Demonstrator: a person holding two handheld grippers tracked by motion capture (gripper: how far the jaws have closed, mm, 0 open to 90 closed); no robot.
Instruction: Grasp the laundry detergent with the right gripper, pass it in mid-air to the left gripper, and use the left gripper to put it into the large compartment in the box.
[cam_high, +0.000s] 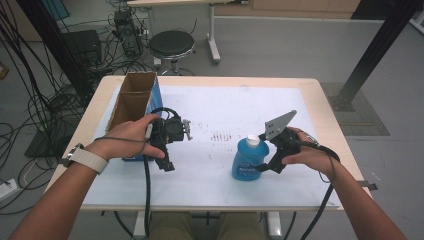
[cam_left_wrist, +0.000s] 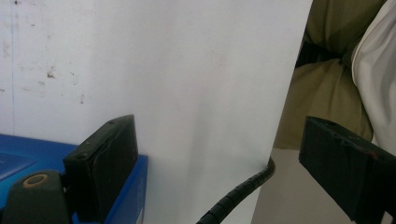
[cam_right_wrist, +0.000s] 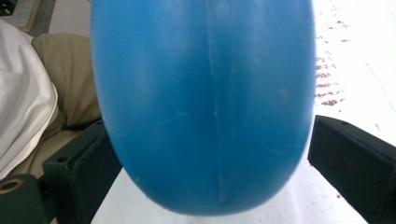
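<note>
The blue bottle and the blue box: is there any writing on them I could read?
Blue bottle: a dark label with pale lettering, too blurred to read.
Blue box: no readable text on its blue side.
White table cover: reddish marks, not words.

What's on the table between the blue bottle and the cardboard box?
In the high view, between the blue bottle and the cardboard box sits the left claw, plus stained white paper.

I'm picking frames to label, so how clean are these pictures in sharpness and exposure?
High view: even light and fairly sharp, with the blue bottle readable. Right gripper view: the bottle sits very close and soft, and the white sheet is washed out at upper right. Left gripper view: the open left gripper is slightly soft.
</note>
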